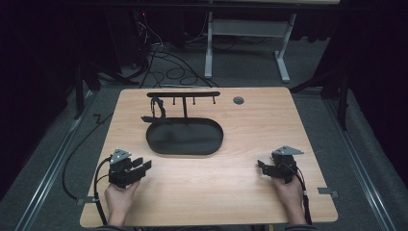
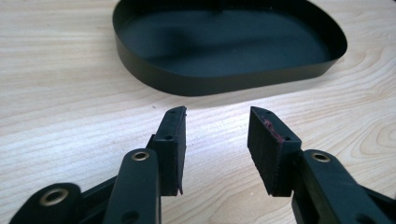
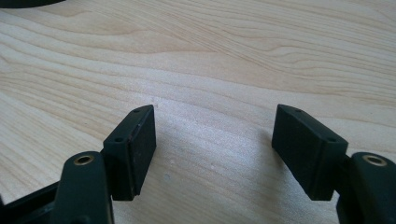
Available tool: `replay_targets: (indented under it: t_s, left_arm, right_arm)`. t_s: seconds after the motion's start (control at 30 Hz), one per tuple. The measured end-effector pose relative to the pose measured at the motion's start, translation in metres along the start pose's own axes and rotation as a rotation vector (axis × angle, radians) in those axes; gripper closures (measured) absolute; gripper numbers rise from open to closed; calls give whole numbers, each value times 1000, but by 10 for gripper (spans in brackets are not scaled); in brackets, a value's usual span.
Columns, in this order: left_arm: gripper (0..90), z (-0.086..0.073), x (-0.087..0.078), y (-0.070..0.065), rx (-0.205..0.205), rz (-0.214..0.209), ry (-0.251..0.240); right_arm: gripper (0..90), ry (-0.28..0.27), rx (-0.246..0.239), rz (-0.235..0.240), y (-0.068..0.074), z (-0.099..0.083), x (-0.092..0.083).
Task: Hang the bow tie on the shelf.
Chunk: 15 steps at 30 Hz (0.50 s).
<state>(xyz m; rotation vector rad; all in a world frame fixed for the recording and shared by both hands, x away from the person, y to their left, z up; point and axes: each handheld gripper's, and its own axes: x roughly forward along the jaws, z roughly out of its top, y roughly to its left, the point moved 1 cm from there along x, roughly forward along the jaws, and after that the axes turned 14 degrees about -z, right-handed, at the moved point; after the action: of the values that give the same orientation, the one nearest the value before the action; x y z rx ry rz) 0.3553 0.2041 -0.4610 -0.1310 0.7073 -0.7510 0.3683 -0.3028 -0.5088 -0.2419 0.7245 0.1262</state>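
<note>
Hovering empty, both jaw pairs apart: left tool (image 1: 142,166) faces black oval metal tray (image 2: 224,81) just ahead; advancing low risks shoving it. Right tool (image 1: 262,166) idle.

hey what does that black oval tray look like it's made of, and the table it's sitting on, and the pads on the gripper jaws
Black oval tray: probably thin sheet metal or hard plastic; matte, with a thin, even upright wall.
Table: light wood or wood-look laminate, hard to say which; grain lines show, smooth with a slight sheen.
Pads on the left gripper: look like black foam or soft rubber; dull, finely textured faces.
</note>
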Motion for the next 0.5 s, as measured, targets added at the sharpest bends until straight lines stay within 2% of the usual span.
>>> replay_targets:
  t_s: [0.33, 0.5]
  left_arm:
    - [573, -12, 16, 0, -20, -2, 30]
    - [564, -21, 27, -1, -10, 18, 50]
  right_arm:
    - [321, -1, 1, 2, 0, 0, 0]
    - [320, 0, 2, 2, 0, 0, 0]
